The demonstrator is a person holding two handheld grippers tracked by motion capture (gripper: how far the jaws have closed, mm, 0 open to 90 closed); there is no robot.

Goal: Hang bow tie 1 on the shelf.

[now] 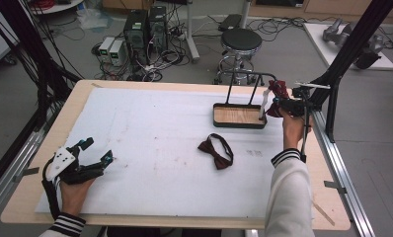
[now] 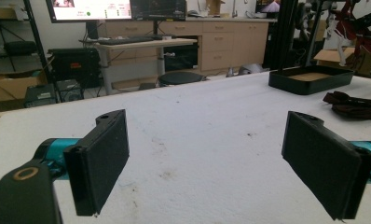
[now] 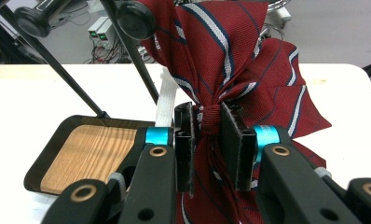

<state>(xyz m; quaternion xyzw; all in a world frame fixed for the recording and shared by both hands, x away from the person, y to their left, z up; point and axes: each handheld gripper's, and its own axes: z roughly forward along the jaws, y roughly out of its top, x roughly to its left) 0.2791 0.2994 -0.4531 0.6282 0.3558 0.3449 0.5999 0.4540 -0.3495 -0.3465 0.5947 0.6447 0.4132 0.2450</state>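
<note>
A red bow tie with white and navy stripes is pinched at its centre knot by my right gripper, which is shut on it. In the high view that gripper holds the striped bow tie just right of a black tray with a wooden floor and a tall black rack. A white strap hangs from the tie beside the rack's post. A dark red bow tie lies flat on the white mat. My left gripper rests at the near left, open, nothing between its pads.
The white mat covers most of the wooden table. The dark bow tie and the tray lie far ahead of the left gripper. A black frame post rises by the table's right edge. A stool stands behind.
</note>
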